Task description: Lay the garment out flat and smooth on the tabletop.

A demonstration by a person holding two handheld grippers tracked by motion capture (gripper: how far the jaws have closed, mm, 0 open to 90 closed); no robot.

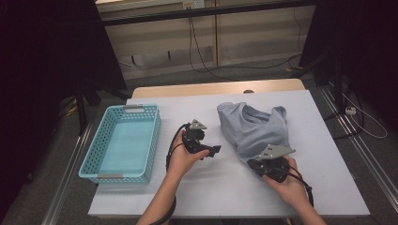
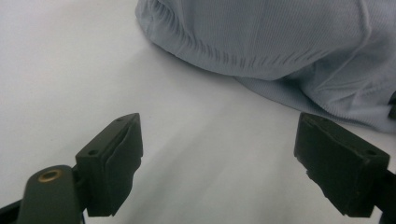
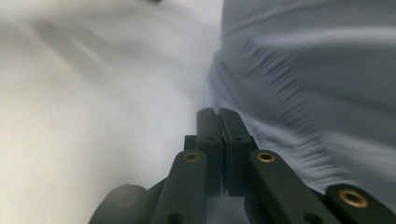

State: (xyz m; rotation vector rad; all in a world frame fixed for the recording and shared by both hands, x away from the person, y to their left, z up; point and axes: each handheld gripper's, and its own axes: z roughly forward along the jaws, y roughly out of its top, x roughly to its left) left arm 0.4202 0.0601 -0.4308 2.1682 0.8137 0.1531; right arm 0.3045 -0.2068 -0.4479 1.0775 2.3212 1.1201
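A crumpled light blue shirt (image 1: 253, 126) lies on the white table cover (image 1: 225, 187), right of centre. My left gripper (image 1: 215, 150) hovers just left of the shirt, pointing toward it. In the left gripper view that gripper (image 2: 218, 128) stands wide open over bare cover, with the shirt's ribbed hem (image 2: 243, 51) a short way beyond its fingertips. My right gripper (image 1: 254, 164) sits at the shirt's near edge. In the right gripper view its jaws (image 3: 217, 113) are pressed together with nothing visible between them, right beside the shirt's edge (image 3: 303, 84).
A light blue plastic basket (image 1: 152, 140) with nothing in it stands at the table's left side. Cables trail from both grippers along the forearms. Beyond the table's far edge are floor cables and dark stand legs.
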